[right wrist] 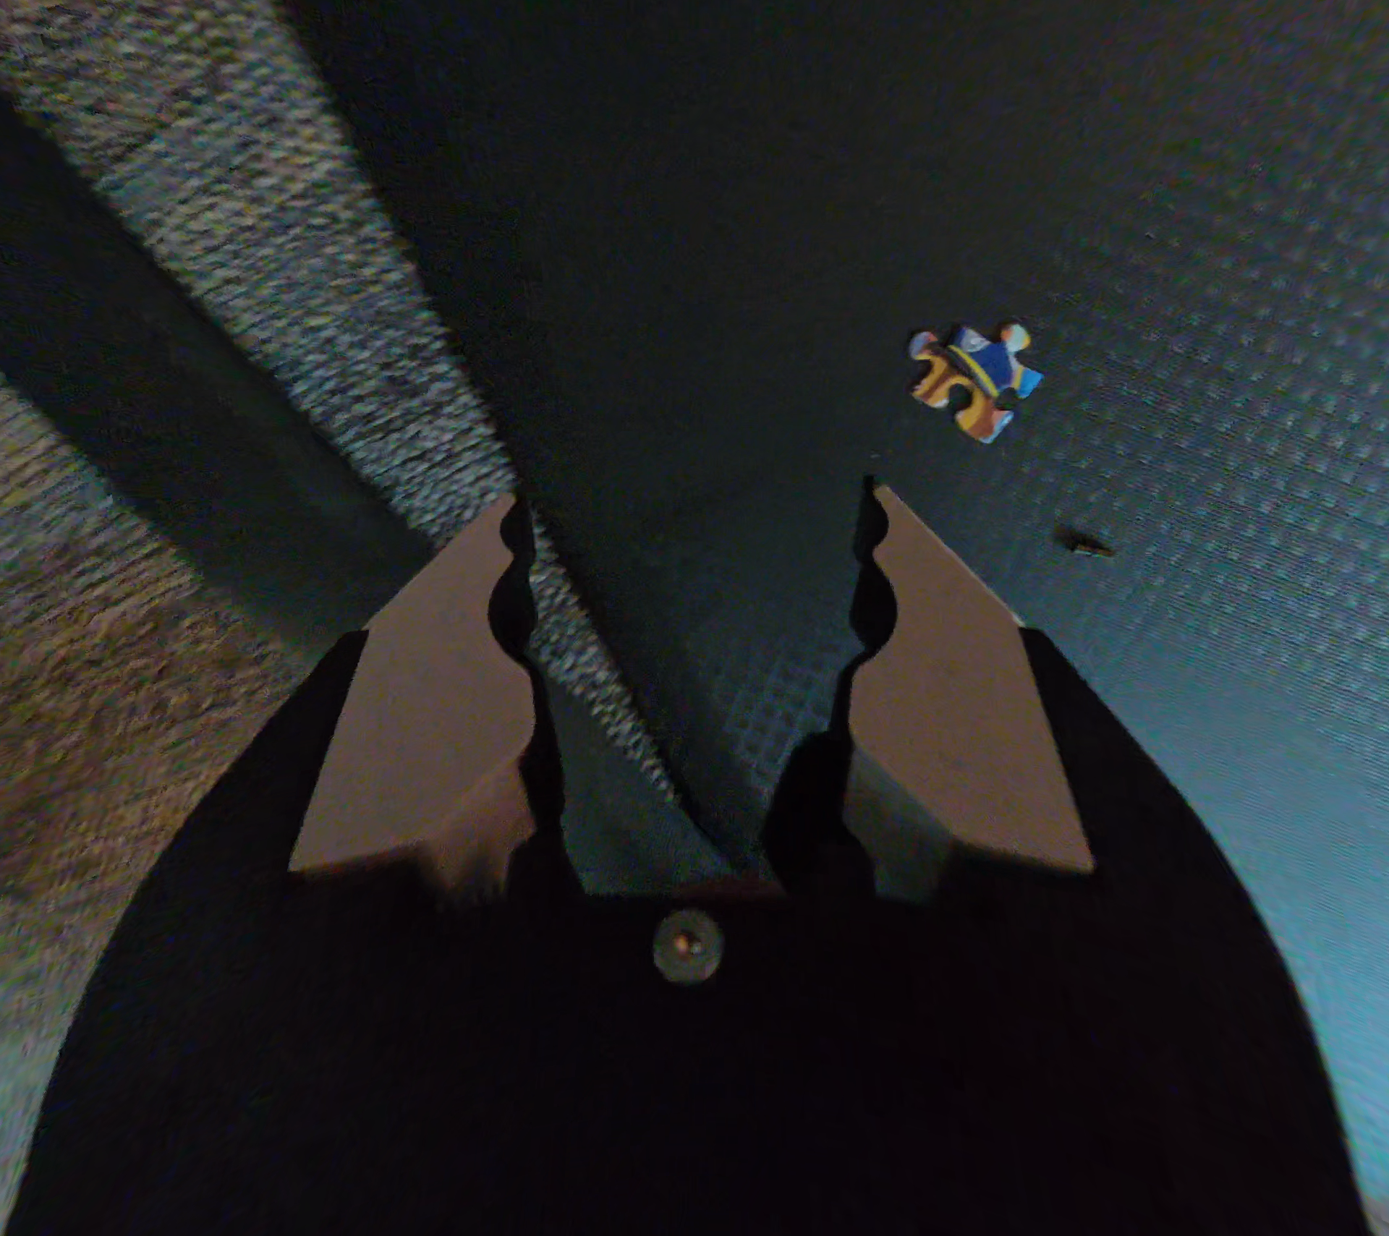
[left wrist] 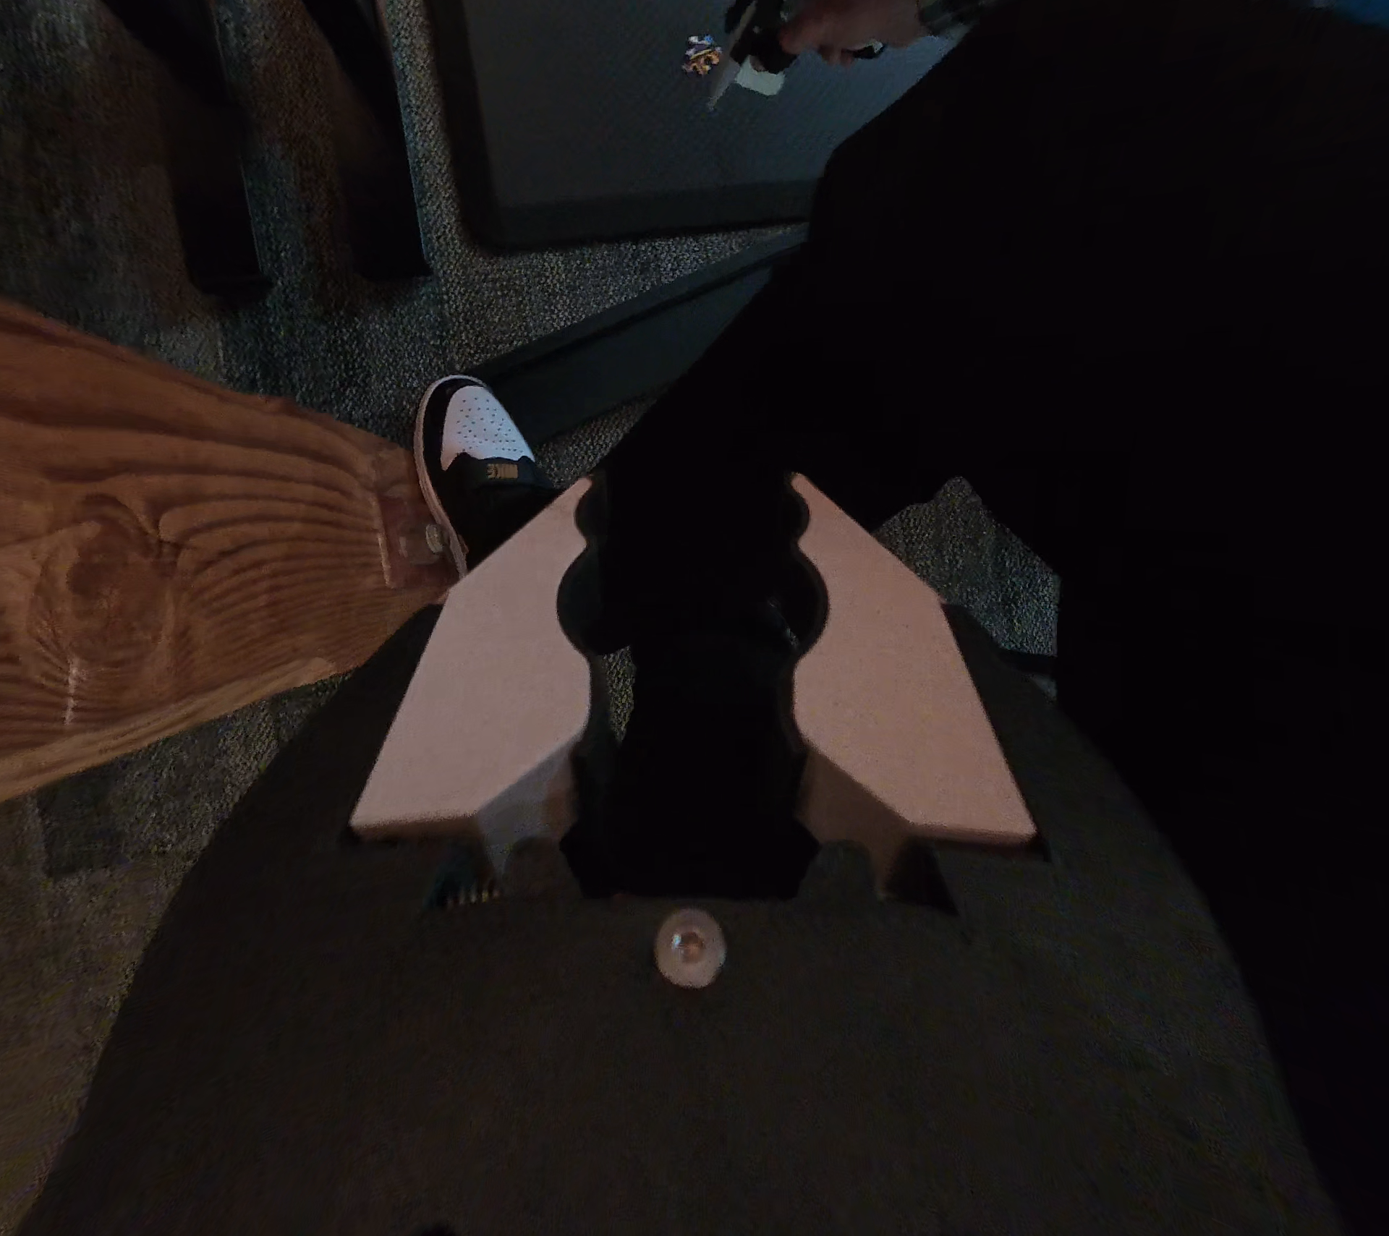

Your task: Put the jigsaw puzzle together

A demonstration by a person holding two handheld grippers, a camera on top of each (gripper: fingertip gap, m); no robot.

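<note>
Claws are both wide and empty: right claw (right wrist: 695,493), left claw (left wrist: 695,486). One puzzle piece (right wrist: 975,379) lies flat, right of middle, on the dark mat (right wrist: 751,148). It is thin, so I think the claw could slide off it.

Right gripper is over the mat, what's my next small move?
Probably shift the right gripper forward and right to the puzzle piece, then lower. It is open and empty, and the piece lies flat on the mat, off to the side of its fingertips.
</note>
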